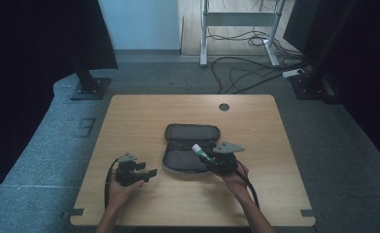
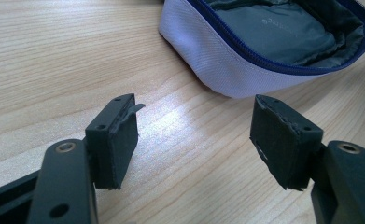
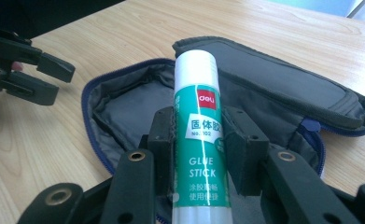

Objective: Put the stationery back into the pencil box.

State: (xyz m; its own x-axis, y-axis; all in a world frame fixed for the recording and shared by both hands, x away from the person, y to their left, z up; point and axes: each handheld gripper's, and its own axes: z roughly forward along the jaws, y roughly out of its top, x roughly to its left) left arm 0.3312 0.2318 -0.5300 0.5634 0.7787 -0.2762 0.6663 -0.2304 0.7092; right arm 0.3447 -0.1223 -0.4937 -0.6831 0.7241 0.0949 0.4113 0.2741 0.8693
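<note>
An open grey pencil case (image 1: 190, 148) with a blue zip lies in the middle of the wooden table, its lid folded back. My right gripper (image 3: 200, 133) is shut on a green and white glue stick (image 3: 200, 140), whose white cap points over the case's open pocket (image 3: 124, 105). In the high view the glue stick (image 1: 200, 151) hangs at the case's right side, held by the right gripper (image 1: 212, 160). My left gripper (image 2: 194, 135) stands open with nothing between its pads, low over the table just short of the case's pale wall (image 2: 227, 60). It sits left of the case (image 1: 148, 174).
The table (image 1: 129, 121) has a round cable hole (image 1: 224, 107) at its far edge. Beyond it are a desk frame (image 1: 241, 19) and loose cables (image 1: 246, 73) on the grey floor. Dark stands (image 1: 88, 82) flank the table.
</note>
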